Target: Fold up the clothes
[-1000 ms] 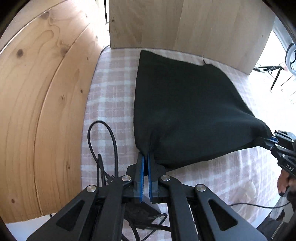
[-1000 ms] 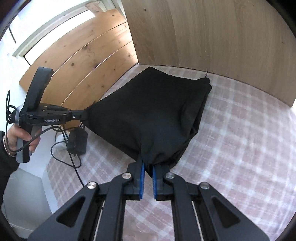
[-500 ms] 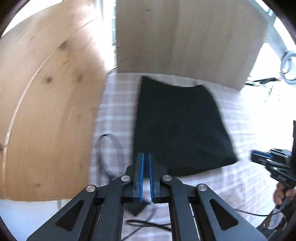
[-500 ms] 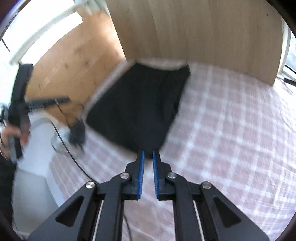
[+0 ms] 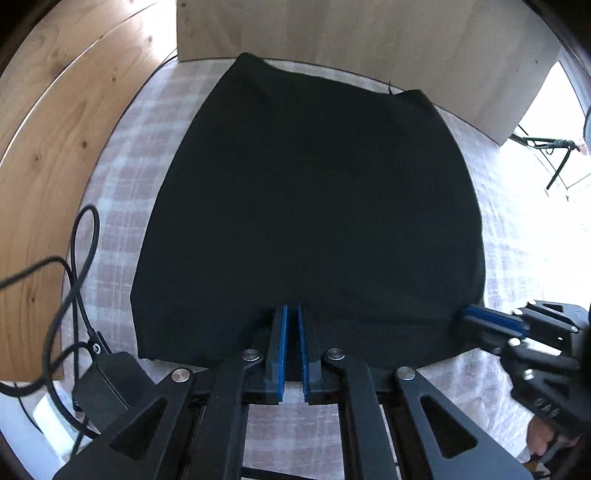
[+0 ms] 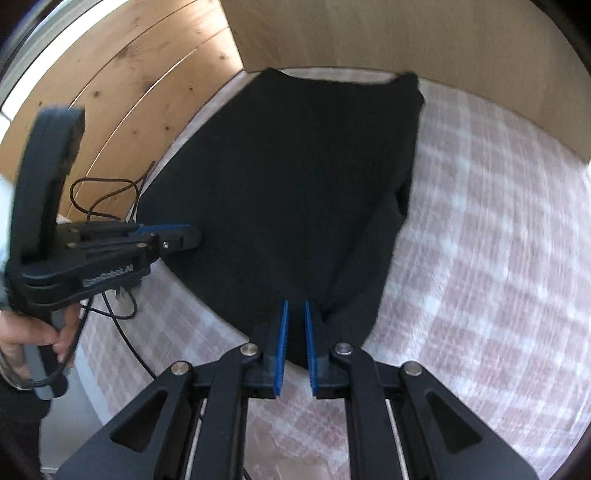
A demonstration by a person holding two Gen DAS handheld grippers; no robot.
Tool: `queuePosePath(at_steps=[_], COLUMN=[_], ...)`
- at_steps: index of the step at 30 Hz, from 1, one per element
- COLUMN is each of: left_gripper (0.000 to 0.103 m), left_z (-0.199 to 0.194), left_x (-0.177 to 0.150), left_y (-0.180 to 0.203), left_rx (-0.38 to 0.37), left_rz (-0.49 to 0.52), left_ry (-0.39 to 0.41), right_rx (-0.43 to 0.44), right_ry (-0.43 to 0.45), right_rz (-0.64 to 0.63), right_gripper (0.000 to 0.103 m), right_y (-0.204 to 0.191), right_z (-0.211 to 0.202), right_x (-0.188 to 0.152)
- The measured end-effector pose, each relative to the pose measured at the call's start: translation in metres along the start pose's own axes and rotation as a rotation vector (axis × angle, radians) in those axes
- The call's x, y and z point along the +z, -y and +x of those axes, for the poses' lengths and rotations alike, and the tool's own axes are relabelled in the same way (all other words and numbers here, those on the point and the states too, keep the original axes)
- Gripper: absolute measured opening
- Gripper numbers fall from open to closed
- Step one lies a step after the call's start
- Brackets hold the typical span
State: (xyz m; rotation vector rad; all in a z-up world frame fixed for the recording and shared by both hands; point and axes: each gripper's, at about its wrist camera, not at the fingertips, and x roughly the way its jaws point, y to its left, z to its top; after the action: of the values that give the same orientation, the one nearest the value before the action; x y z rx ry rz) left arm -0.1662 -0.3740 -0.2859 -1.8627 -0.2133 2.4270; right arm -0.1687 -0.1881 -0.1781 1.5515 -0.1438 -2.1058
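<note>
Nearest, in the left wrist view: left gripper [image 5: 291, 310], blue pads parted by a narrow gap, tips resting over the near hem of the black garment [image 5: 314, 192]. Grips nothing that can be made out; bare checked cloth [image 5: 122, 173] shows through the lower part of the gap. Likely placed at mid-hem to take a fresh hold for the next fold.

Same story in the right wrist view: right gripper [image 6: 293, 306], pads a little wider apart, poised over the near right corner, where the fabric bunches into a loose doubled flap. Released, not clenched, with no cloth seen pinched between the pads. Probably aimed there because that corner lies untidy and needs drawing square.

Just off to the left, a black cable [image 5: 79, 258] loops along the table edge, beside the garment yet apart from it. Worth keeping out of any sweep.

Farther on, lies flat on the checked cloth as a roughly square dark panel, seemingly folded at least once, side edges fairly straight, right edge showing layered thickness. Judged partway through: another fold away from the body looks feasible.

Farthest, reaches almost to the upright wooden panel [image 5: 332, 29], leaving little room beyond the far hem.
</note>
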Motion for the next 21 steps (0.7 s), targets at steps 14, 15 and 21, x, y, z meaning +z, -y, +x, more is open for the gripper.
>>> queuePosePath(at_steps=[14,15,21], left_gripper=[0.038,0.038,0.053], left_z=[-0.147,-0.158,-0.203], left_x=[-0.052,-0.056,-0.082], left_y=[0.068,0.074,0.099], left_rx=[0.048,0.056,0.106], left_rz=[0.034,0.040,0.034], left_ry=[0.304,0.322,0.415], right_rx=[-0.021,-0.016,-0.005], right_ry=[0.189,0.205,0.291], right_rz=[0.030,0.031,0.016], right_gripper=[0.025,0.025,0.026], right_y=[0.013,0.013,0.020], right_z=[-0.135,-0.145,-0.201], right_x=[-0.034,-0.038,-0.067])
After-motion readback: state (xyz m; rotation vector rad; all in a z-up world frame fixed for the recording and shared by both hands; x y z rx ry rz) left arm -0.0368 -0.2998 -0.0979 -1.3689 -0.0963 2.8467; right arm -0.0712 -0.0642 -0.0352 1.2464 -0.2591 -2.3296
